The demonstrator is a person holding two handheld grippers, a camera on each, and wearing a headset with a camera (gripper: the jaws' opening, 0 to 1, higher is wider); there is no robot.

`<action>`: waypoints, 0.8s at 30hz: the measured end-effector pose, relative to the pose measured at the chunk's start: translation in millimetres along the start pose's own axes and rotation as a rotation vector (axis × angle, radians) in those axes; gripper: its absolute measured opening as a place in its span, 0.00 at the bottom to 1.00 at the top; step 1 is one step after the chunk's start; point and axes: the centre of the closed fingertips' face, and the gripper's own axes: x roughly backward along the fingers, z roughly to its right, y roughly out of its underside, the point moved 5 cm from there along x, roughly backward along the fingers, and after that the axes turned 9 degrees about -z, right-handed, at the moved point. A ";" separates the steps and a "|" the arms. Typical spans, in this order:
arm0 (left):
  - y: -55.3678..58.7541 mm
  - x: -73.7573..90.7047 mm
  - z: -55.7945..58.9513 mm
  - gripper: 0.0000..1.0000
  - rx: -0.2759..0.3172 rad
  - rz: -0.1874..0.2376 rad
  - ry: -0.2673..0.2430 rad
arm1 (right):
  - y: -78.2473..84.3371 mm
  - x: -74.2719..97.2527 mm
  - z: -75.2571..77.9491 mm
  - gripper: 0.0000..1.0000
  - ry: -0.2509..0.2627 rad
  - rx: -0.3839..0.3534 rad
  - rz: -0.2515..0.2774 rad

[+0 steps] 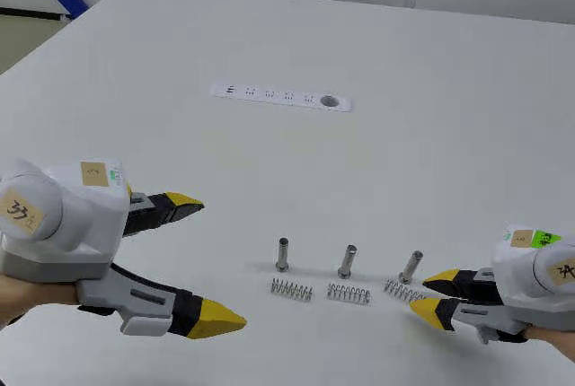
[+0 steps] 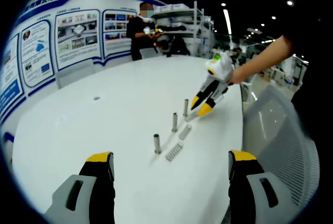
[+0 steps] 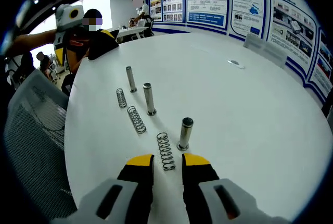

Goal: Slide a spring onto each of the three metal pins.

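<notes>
Lying just ahead of right gripper (image 3: 167, 161) fingertips (image 3: 140, 161): spring (image 3: 164, 148) (jaws slightly apart).

There were three metal pins: the near pin (image 1: 411, 267) by the right gripper (image 1: 419, 293), the middle pin (image 1: 347, 261) and the far pin (image 1: 282, 254). There were three springs too: the near spring (image 1: 400, 290) right at that gripper's tips, the middle spring (image 1: 349, 293) and the far spring (image 1: 291, 290). There were two grippers, counting the left gripper (image 1: 223, 262), and one power strip (image 1: 280, 97) out past both.
</notes>
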 end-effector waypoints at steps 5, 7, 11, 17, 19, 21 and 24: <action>2.7 -0.6 -0.8 0.93 0.004 -0.013 -0.002 | 0.9 -6.2 -0.1 0.22 -0.022 0.006 0.011; 2.6 -0.4 -0.2 0.93 0.005 -0.014 0.001 | 2.9 -7.9 -0.3 0.22 -0.027 0.010 0.007; 2.2 -0.5 0.0 0.93 0.006 -0.018 0.001 | 7.5 -9.6 -1.3 0.21 -0.039 0.019 0.013; 0.9 -1.6 -0.1 0.93 0.009 -0.028 0.001 | 9.5 -10.8 -0.1 0.19 -0.053 0.024 0.060; -0.4 -1.6 0.2 0.93 0.010 -0.029 0.001 | 9.7 -11.6 -1.1 0.17 -0.055 0.048 0.077; -1.7 -1.8 0.1 0.93 0.012 -0.030 0.000 | 9.3 -11.1 -2.8 0.15 -0.067 0.034 0.092; -2.7 -2.8 0.0 0.93 0.013 -0.036 -0.001 | 10.2 -11.6 -4.6 0.12 -0.078 0.030 0.108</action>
